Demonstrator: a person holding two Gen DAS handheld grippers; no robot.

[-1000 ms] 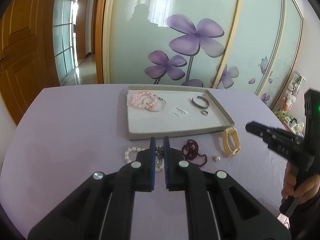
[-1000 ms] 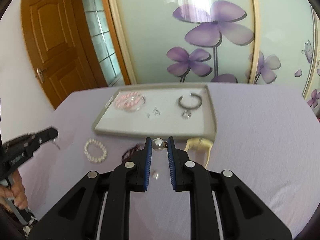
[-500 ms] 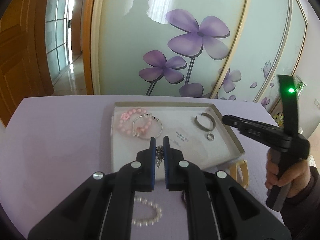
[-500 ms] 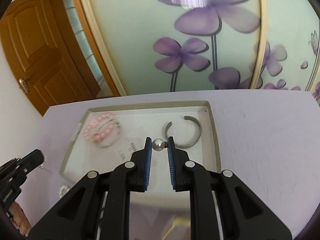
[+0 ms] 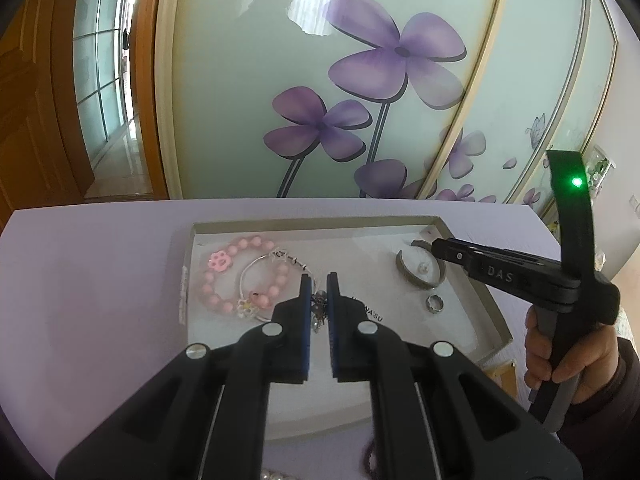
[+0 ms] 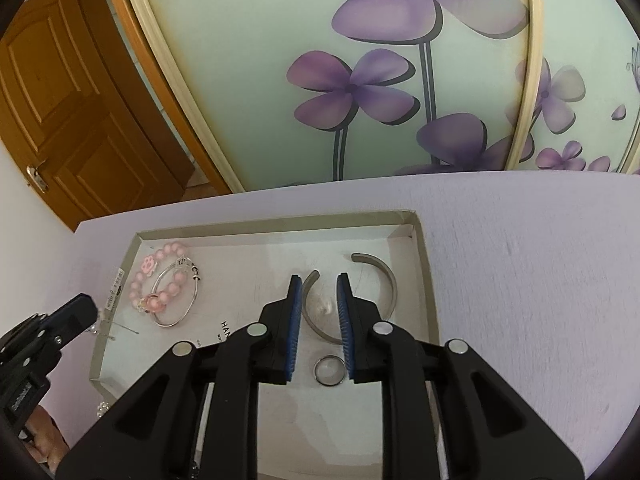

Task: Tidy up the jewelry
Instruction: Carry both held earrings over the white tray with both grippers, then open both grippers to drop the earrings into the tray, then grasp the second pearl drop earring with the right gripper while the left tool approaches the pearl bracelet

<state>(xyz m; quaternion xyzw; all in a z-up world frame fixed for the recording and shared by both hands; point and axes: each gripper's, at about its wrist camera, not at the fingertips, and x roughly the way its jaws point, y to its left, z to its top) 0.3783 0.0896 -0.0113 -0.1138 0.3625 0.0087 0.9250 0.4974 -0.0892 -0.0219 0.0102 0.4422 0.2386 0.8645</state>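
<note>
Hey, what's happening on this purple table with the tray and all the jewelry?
A person is sorting jewelry into a shallow tray with two handheld grippers. The left gripper is shut on a small dark beaded piece over the tray. The right gripper is opening above the silver cuff, with a pearl earring lying blurred on the tray floor between its fingers. A pink bead bracelet, a bangle and a ring already lie inside.

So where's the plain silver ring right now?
The silver ring lies flat in the tray, right side, just nearer than the open cuff bangle.
</note>
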